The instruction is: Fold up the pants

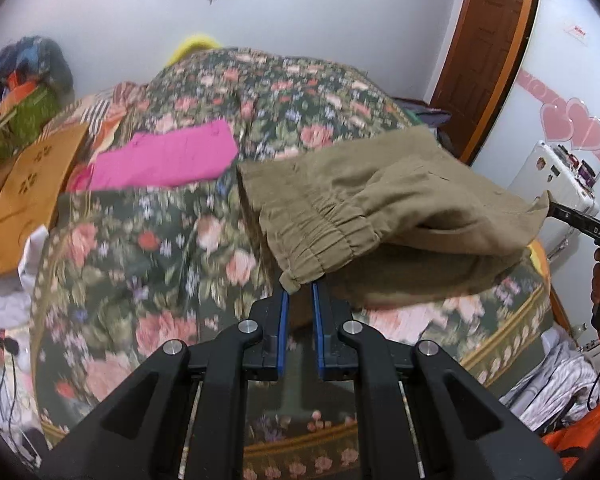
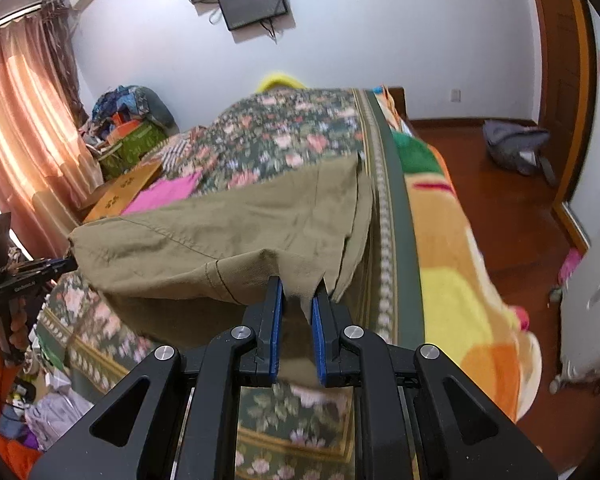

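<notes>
Olive-khaki pants hang lifted above a floral bedspread, held between both grippers. My left gripper is shut on the corner of the elastic waistband. My right gripper is shut on a fold of the pants near a seam. Each gripper shows at the far end of the cloth in the other view: the right one in the left wrist view, the left one in the right wrist view. The far part of the pants drapes down toward the bed.
A folded pink garment and a brown cardboard box lie on the bed's left side. A bright blanket hangs over the bed's right edge. A white suitcase, a wooden door and a floor bag stand right.
</notes>
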`<state>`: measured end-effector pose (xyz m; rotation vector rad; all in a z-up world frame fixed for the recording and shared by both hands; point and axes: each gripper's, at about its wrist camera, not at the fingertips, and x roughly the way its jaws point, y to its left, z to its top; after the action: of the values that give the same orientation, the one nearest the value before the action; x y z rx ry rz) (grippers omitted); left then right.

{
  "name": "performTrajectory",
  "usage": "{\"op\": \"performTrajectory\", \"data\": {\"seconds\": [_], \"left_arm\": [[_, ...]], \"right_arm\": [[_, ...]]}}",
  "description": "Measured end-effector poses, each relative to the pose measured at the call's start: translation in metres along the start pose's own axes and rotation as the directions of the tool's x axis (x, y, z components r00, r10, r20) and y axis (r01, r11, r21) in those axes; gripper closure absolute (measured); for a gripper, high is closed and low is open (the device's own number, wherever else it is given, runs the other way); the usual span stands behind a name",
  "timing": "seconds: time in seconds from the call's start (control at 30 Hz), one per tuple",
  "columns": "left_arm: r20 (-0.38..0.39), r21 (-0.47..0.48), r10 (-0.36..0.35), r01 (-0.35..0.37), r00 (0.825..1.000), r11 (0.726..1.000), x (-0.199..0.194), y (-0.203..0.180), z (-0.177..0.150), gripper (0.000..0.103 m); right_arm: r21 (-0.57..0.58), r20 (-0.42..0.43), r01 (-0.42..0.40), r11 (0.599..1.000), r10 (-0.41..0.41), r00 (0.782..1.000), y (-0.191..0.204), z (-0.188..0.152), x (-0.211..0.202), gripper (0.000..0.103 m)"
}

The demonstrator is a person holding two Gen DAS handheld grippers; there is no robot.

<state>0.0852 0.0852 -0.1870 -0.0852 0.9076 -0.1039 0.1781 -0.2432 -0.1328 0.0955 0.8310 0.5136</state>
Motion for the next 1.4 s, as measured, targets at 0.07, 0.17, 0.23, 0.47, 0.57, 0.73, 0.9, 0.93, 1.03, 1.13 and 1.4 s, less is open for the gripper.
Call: {"op": "performTrajectory", "data": {"seconds": [0.07, 0.17, 0.23, 0.47, 0.57, 0.73, 0.9, 0.93, 1.03, 1.13, 1.4], "left_arm": [[-0.018, -0.015, 0.005, -0.005, 1.000, 1.000, 0.005, 0.003, -0.008, 0.093], [-0.038, -0.044, 0.018, -0.020, 0.999, 0.999, 0.009, 0.009, -0.017, 0.093], [-0.043, -0.056, 0.039, -0.042, 0.998, 0.998, 0.008, 0.013, -0.021, 0.093], [0.004, -0.100, 0.099, -0.098, 0.995, 0.990, -0.017, 0.026, -0.005, 0.093], [0.035, -0.086, 0.092, -0.089, 0.995, 0.992, -0.026, 0.017, 0.008, 0.093], [0.040, -0.046, 0.033, -0.031, 0.999, 0.998, -0.019, -0.009, 0.022, 0.089], [-0.023, -0.018, 0.019, -0.019, 1.000, 1.000, 0.015, -0.031, 0.018, 0.088], [-0.030, -0.020, 0.021, -0.022, 0.999, 1.000, 0.019, -0.032, 0.015, 0.088], [-0.047, -0.049, 0.012, -0.014, 0.999, 0.999, 0.033, -0.028, 0.010, 0.085], [-0.056, -0.068, 0.017, -0.021, 0.998, 0.997, 0.039, -0.022, 0.008, 0.075], [-0.038, -0.111, 0.003, -0.007, 0.999, 0.994, 0.023, -0.004, 0.031, 0.069]], "right_arm": [[-0.002, -0.014, 0.011, 1.000, -0.011, 1.000, 0.000, -0.007, 0.002, 0.091], [0.009, -0.033, 0.023, 1.000, -0.023, 0.999, -0.001, -0.021, 0.003, 0.091], [0.020, -0.053, 0.036, 0.999, -0.035, 0.998, -0.003, -0.029, 0.003, 0.090], [0.019, -0.090, 0.128, 0.992, -0.126, 0.988, -0.012, -0.039, -0.008, 0.086], [0.036, -0.072, 0.149, 0.988, -0.146, 0.987, -0.017, -0.033, -0.019, 0.086], [0.033, -0.017, 0.119, 0.992, -0.118, 0.993, -0.007, -0.018, -0.030, 0.086], [0.003, -0.056, 0.069, 0.998, -0.069, 0.996, 0.008, -0.022, -0.004, 0.085], [0.000, -0.073, 0.068, 0.998, -0.068, 0.995, 0.009, -0.025, 0.004, 0.085], [0.012, -0.138, 0.075, 0.997, -0.073, 0.988, 0.006, -0.038, 0.026, 0.085], [0.033, -0.176, 0.072, 0.997, -0.065, 0.982, -0.002, -0.048, 0.038, 0.085], [0.011, -0.171, 0.072, 0.997, -0.069, 0.983, -0.005, -0.028, 0.025, 0.085]]}}
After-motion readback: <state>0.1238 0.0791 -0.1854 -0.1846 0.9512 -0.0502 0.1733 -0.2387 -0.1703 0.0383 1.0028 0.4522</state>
